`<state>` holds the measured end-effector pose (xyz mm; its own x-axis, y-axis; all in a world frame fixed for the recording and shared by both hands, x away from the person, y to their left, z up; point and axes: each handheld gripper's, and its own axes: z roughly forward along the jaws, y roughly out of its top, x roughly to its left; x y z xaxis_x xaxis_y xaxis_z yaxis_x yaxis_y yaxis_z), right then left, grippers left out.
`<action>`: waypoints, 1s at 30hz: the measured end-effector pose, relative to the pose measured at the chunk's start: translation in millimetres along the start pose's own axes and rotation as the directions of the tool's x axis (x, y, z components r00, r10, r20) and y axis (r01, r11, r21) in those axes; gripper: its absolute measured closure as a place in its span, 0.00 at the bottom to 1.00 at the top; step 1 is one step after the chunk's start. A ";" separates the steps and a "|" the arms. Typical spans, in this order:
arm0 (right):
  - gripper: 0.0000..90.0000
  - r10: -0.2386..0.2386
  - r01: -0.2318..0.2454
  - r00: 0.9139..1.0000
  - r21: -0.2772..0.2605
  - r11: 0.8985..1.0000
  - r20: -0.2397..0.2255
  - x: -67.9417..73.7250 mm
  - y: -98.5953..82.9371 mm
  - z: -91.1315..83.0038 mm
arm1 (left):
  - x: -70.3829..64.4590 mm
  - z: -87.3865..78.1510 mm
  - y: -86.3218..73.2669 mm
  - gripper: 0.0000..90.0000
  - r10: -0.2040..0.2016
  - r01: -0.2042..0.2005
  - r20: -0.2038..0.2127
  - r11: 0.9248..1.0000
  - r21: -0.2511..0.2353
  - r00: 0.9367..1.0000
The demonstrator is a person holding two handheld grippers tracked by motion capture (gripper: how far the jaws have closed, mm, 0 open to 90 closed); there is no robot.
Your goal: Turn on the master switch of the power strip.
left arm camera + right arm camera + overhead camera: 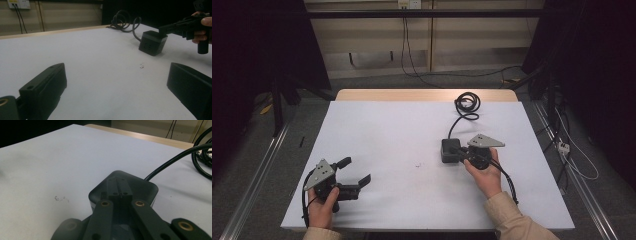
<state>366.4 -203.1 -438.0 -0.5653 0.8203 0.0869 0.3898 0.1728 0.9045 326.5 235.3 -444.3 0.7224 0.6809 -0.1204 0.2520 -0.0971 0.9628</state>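
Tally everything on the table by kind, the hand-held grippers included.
Black power cube with its coiled cable: 1
Hand-held grippers: 2, the left hand-held gripper open, the right hand-held gripper with jaws together over the cube's top
Small speck on the white table: 1
Total: 4

My left black two-jaw gripper (354,172) sits low with its jaws spread wide. My right black two-jaw gripper (457,150) points left, jaws pressed together.

A black power cube (450,150) and black cable (466,106) on a white table (397,145).
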 end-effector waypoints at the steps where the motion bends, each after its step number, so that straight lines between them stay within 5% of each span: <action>1: 1.00 0.000 0.000 1.000 0.000 1.000 0.000 0.0 0.0 0.0 | -0.1 0.0 0.0 0.03 0.000 0.000 -0.001 1.000 0.000 1.000; 30: 1.00 0.010 -0.010 1.000 -0.018 1.000 -0.003 -1.0 -2.3 1.9 | 1.1 -2.6 0.2 0.03 -0.001 0.001 -0.006 1.000 -0.004 1.000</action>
<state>367.5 -203.3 -441.0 -0.5635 0.8204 0.0972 0.3821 0.1545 0.9111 325.7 237.9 -443.6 0.7182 0.6855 -0.1197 0.2502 -0.0938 0.9637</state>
